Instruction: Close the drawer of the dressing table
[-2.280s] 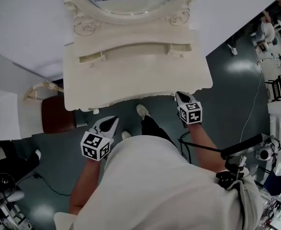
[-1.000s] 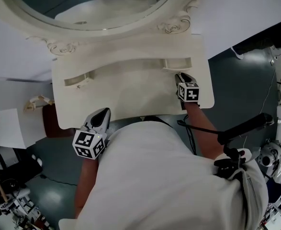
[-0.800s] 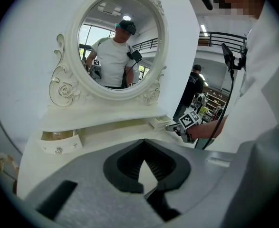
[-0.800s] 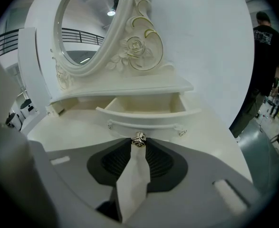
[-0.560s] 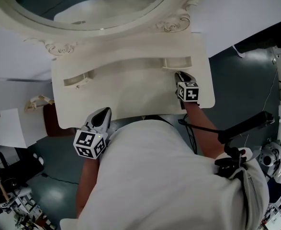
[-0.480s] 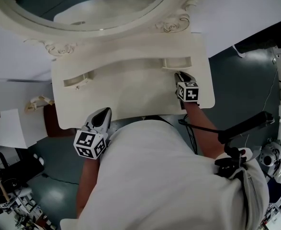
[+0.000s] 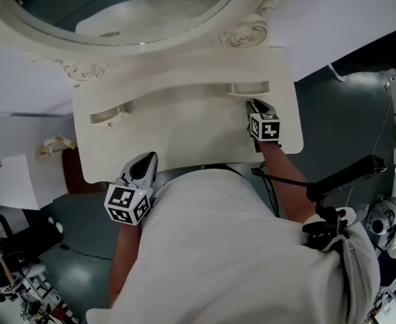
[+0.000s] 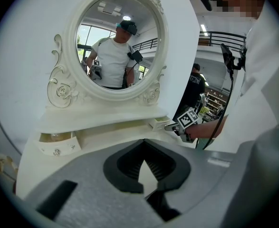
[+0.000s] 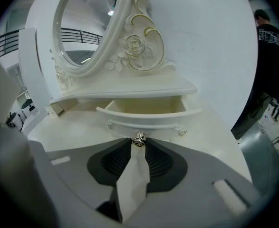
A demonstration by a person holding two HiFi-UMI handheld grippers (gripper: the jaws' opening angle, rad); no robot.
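The cream dressing table [image 7: 184,137] has two small drawers under its mirror shelf, and both stand pulled out. My right gripper [image 7: 253,104] is at the right drawer [image 7: 250,88]. In the right gripper view this drawer [image 9: 146,109] is open and empty, and my right gripper [image 9: 139,144] is shut on its small metal knob [image 9: 139,139], pinched at the fingertips. My left gripper [image 7: 146,162] hovers at the table's front left edge with nothing in it. In the left gripper view its tips [image 8: 144,161] meet, and the left drawer [image 8: 58,144] lies ahead to the left.
The oval mirror [image 7: 117,12] in its carved frame rises behind the drawers. A brown stool [image 7: 83,162] stands under the table's left side, with a white sheet [image 7: 9,181] beside it. Stands, cables and equipment [image 7: 380,214] crowd the floor on the right.
Since the earliest frame my right gripper went from the table's front edge up to the right drawer, and the head view came closer. Over the last second nothing visibly moved.
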